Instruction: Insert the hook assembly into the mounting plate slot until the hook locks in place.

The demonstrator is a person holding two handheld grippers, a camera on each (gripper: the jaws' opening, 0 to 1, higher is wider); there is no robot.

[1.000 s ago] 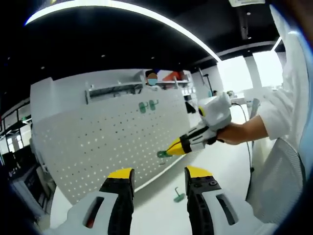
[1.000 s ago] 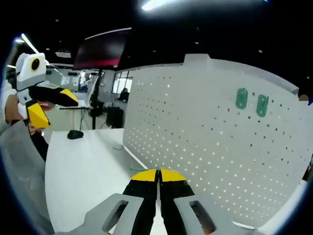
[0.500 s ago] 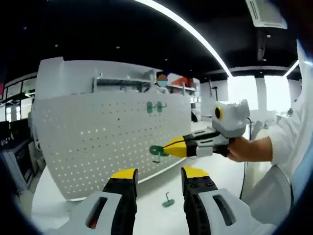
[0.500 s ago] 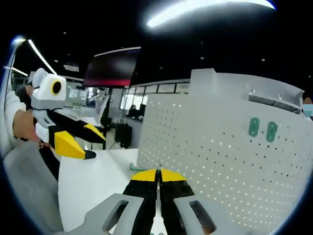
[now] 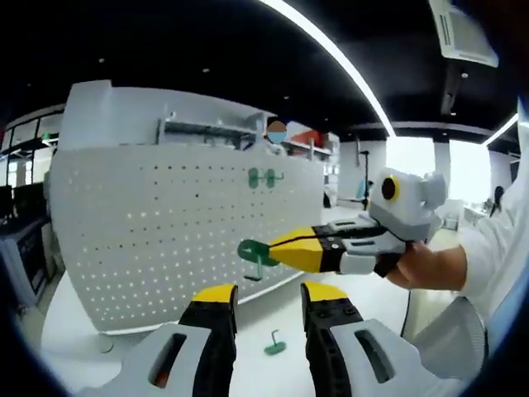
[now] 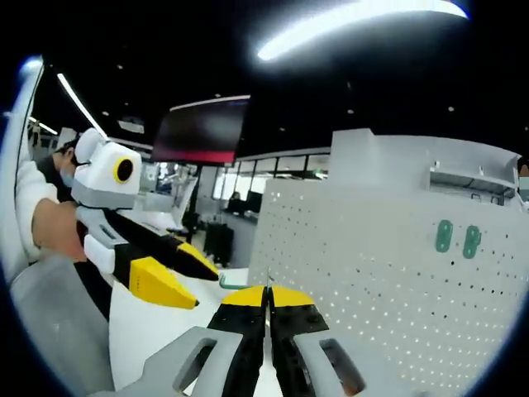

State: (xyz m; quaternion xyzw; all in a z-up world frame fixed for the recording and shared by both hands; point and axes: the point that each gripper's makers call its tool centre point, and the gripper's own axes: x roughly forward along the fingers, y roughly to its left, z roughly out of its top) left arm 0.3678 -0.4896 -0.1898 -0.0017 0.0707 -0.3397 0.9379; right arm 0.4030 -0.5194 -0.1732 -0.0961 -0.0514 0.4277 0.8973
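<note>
A white pegboard mounting plate (image 5: 165, 231) stands upright on the table, and it also rises at the right of the right gripper view (image 6: 388, 273). Two green hooks (image 5: 263, 176) hang high on the plate, seen again from the other side (image 6: 457, 238). My right gripper (image 5: 277, 248) reaches in from the right, shut on a green hook (image 5: 254, 253) held in the air in front of the plate. In its own view the right gripper (image 6: 266, 293) has its jaws together, with the hook's green end (image 6: 235, 284) peeking out at the left. My left gripper (image 5: 270, 293) is open with nothing in it, and it comes in from the left (image 6: 192, 277). Another green hook (image 5: 274, 345) lies on the table.
The white table (image 5: 74, 331) runs under the plate, with a small round thing (image 5: 102, 342) near the plate's left foot. A metal rail (image 5: 207, 128) sits along the plate's top. A hand and white sleeve (image 5: 463, 265) hold the right gripper. A dark screen (image 6: 202, 128) hangs behind.
The right gripper with its green hook has come left and nearer to the left gripper. Both cameras have swung, so the plate sits differently in each view. Jaw states are unchanged.
</note>
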